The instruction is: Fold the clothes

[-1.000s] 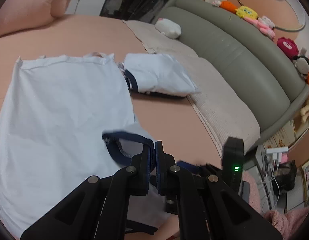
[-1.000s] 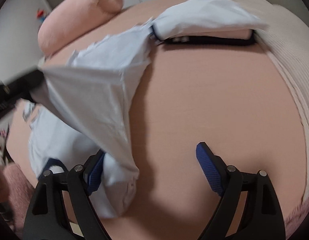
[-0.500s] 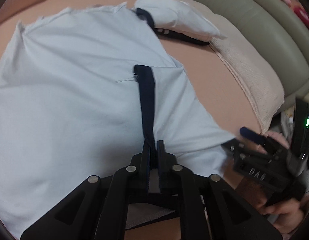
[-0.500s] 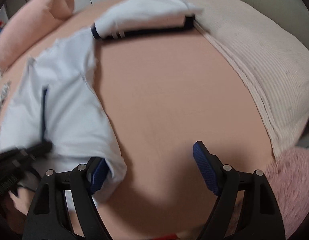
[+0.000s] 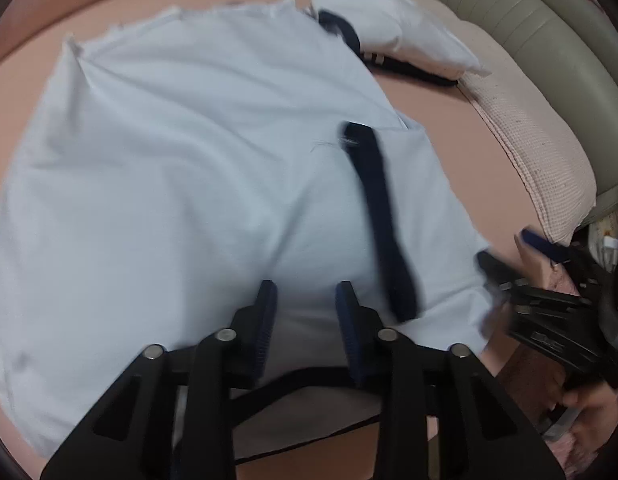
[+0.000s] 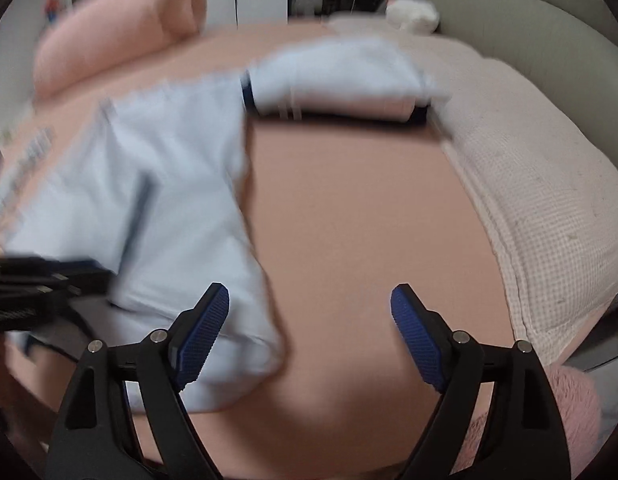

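A pale blue shirt (image 5: pixel 189 168) lies spread on the pink bed, its right sleeve folded in so the navy cuff band (image 5: pixel 379 216) runs down the cloth. My left gripper (image 5: pixel 305 308) is open just above the shirt's near edge and holds nothing. My right gripper (image 6: pixel 309 304) is open and empty over bare sheet, its left finger at the shirt's folded edge (image 6: pixel 197 232). The right gripper also shows at the right of the left wrist view (image 5: pixel 549 292), and the left gripper at the left of the right wrist view (image 6: pixel 41 288).
A folded pale blue garment (image 5: pixel 393 40) with navy trim lies at the far side of the bed (image 6: pixel 349 220). A checked pink blanket (image 6: pixel 549 200) runs along the grey-green headboard (image 5: pixel 529 32). A pink bolster (image 6: pixel 117 40) lies at the back left.
My left gripper has let go of the navy cuff and opened; the sleeve now lies folded on the shirt. My right gripper has pulled back slightly and stays open.
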{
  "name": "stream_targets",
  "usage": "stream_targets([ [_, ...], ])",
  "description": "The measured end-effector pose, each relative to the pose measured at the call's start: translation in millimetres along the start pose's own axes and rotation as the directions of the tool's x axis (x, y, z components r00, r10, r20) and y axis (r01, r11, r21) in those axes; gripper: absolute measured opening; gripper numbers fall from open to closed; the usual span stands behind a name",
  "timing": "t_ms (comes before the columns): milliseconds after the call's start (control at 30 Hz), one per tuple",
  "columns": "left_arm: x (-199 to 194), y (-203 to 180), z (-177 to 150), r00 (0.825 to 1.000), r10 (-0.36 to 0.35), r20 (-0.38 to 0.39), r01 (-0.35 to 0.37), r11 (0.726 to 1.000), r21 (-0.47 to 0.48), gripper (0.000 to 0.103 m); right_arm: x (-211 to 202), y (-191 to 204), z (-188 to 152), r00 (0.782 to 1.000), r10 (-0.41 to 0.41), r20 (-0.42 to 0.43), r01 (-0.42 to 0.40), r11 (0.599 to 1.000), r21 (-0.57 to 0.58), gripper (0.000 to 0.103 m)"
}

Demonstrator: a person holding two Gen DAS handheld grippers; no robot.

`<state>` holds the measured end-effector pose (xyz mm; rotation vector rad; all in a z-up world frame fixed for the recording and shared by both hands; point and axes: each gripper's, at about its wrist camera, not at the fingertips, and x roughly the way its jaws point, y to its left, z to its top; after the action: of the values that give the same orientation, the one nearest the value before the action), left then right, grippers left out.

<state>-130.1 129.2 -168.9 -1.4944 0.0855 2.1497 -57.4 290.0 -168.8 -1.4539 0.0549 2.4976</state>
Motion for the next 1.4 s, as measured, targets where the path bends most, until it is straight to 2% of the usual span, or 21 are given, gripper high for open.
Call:
stream_targets([
  [33,-7.3,3.5,-2.8,1.000,0.014,0.008,-0.014,1.000,0.000,0.033,8.8,-5.6,-3.8,0.999,0.019,-0.044,-0.018,1.000,0.023,0.083],
  [133,-44.0,34.1,-19.5,0.995,0.026,0.092,-0.018,0.996,-0.082,0.033,-6.8,-20.1,-3.8,0.998,0.065,0.011,-0.066,0.993,0.100,0.084],
  [200,-63.8,63.4,-37.7,0.993,0.035,0.116,-0.009,0.976,-0.218,0.033,-18.8,-25.1,-3.6,0.994,0.100,0.045,-0.106,0.985,0.136,0.084],
  [300,-88.6,103.4,-76.4,0.988,0.098,0.123,-0.040,0.913,-0.407,0.033,-29.5,-18.4,-7.2,0.975,0.220,0.027,-0.222,0.963,0.156,0.084],
  [400,-102.2,142.3,-113.4,0.984,0.133,0.122,-0.037,0.811,-0.584,0.033,-21.5,-1.2,-19.6,0.952,0.297,-0.069,-0.280,0.941,0.191,0.084],
  [500,-93.6,165.2,-132.9,0.992,0.060,0.111,0.030,0.741,-0.671,0.033,-10.6,8.1,-27.9,0.938,0.323,-0.124,-0.293,0.932,0.214,0.083],
  [600,-86.5,173.8,-146.4,0.986,-0.042,0.160,0.144,0.689,-0.710,0.033,-7.5,15.1,-27.0,0.921,0.360,-0.146,-0.326,0.921,0.216,0.068],
  [633,-86.4,173.1,-146.1,0.984,-0.045,0.171,0.154,0.696,-0.702,0.033,-7.9,16.2,-24.3,0.913,0.382,-0.144,-0.346,0.912,0.220,0.059],
  [667,-86.2,172.4,-145.9,0.982,-0.049,0.181,0.163,0.702,-0.694,0.033,-5.3,17.4,-22.2,0.901,0.412,-0.140,-0.373,0.897,0.236,0.058],
  [733,-81.1,175.4,-143.0,0.987,0.018,0.160,0.097,0.723,-0.684,0.033,3.9,20.9,-19.6,0.878,0.461,-0.129,-0.416,0.868,0.269,0.058],
  [800,-79.8,183.3,-142.7,0.981,0.031,0.190,0.117,0.689,-0.716,0.033,16.1,24.4,-17.2,0.885,0.450,-0.122,-0.399,0.866,0.303,0.059],
  [867,-79.0,183.9,-139.7,0.976,0.054,0.212,0.121,0.674,-0.729,0.035,12.5,31.2,-16.7,0.895,0.437,-0.087,-0.390,0.862,0.323,0.063],
  [933,-88.1,183.2,-141.7,0.972,0.106,0.209,0.086,0.666,-0.741,0.038,10.8,39.8,-13.9,0.904,0.421,-0.078,-0.377,0.868,0.323,0.069],
  [1000,-100.0,182.4,-145.7,0.964,0.180,0.197,0.032,0.655,-0.755,0.045,9.3,44.9,-10.0,0.912,0.403,-0.080,-0.360,0.879,0.314,0.065],
  [1100,-101.0,190.5,-152.9,0.966,0.145,0.212,0.067,0.656,-0.752,0.057,4.2,40.5,-15.5,0.914,0.399,-0.076,-0.354,0.873,0.334,0.058],
  [1167,-86.4,196.9,-150.3,0.973,0.105,0.208,0.091,0.651,-0.753,0.057,9.2,35.2,-17.1,0.909,0.410,-0.076,-0.357,0.858,0.369,0.056],
  [1233,-84.5,195.9,-143.3,0.967,0.116,0.227,0.089,0.681,-0.727,0.057,13.1,33.0,-12.9,0.909,0.409,-0.075,-0.353,0.854,0.383,0.057],
  [1267,-86.7,193.3,-140.0,0.964,0.097,0.249,0.110,0.704,-0.702,0.055,14.8,35.7,-8.2,0.915,0.397,-0.072,-0.345,0.863,0.369,0.057],
  [1333,-86.9,188.7,-135.6,0.962,0.065,0.264,0.133,0.735,-0.665,0.011,18.5,45.2,-2.1,0.925,0.372,-0.079,-0.330,0.889,0.316,0.056],
  [1367,-86.9,186.4,-134.0,0.964,0.071,0.255,0.118,0.748,-0.654,0.011,18.1,50.2,-0.3,0.929,0.359,-0.084,-0.323,0.902,0.287,0.052],
  [1400,-87.0,184.2,-132.5,0.966,0.078,0.246,0.102,0.760,-0.642,0.008,15.8,55.1,1.0,0.933,0.348,-0.088,-0.316,0.914,0.256,0.033],
])
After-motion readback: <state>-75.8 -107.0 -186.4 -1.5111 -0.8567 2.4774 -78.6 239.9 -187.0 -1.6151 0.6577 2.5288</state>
